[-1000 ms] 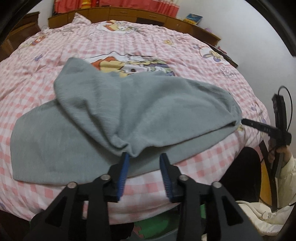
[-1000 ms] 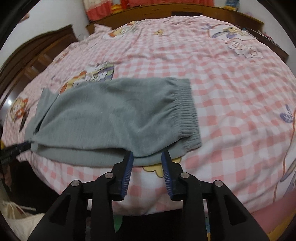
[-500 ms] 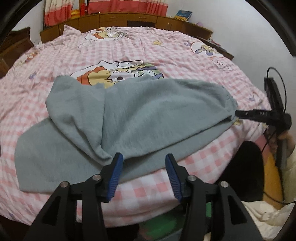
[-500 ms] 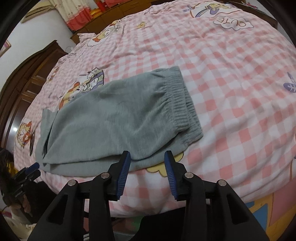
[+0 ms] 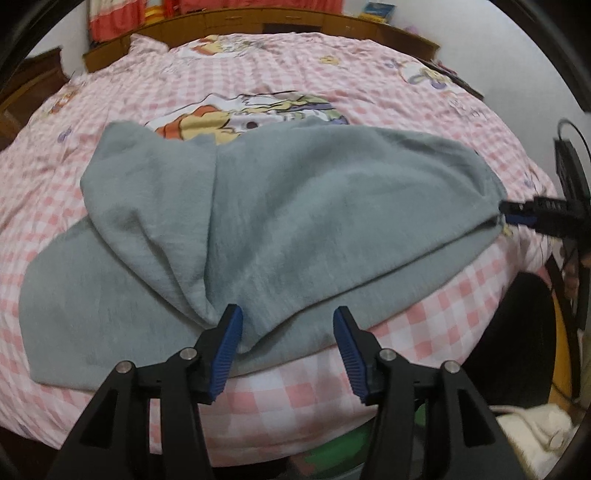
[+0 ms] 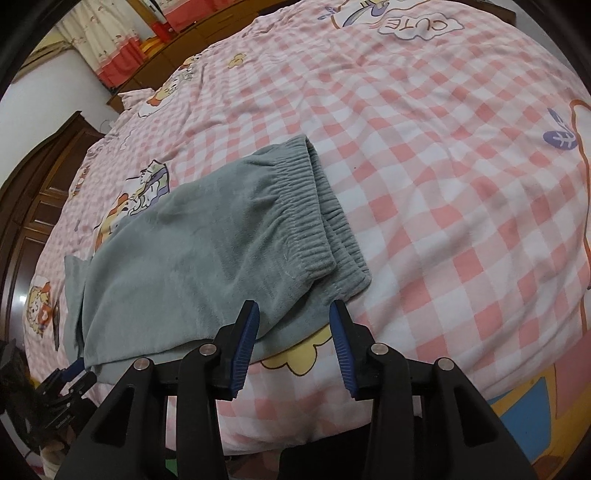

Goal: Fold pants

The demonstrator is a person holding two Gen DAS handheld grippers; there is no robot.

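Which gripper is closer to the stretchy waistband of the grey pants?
Right. The right gripper hovers open just below the waistband; the left gripper hovers open at the other end of the pants.

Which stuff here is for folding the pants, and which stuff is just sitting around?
For the job:
- grey pants, one leg already folded over
- left tool, open
- right tool, open
- bed, the surface they lie on

Just lying about:
- book on the wooden ledge
- red curtains

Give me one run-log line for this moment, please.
pants: folded lengthwise on bed | left gripper: open, opening | right gripper: open, empty
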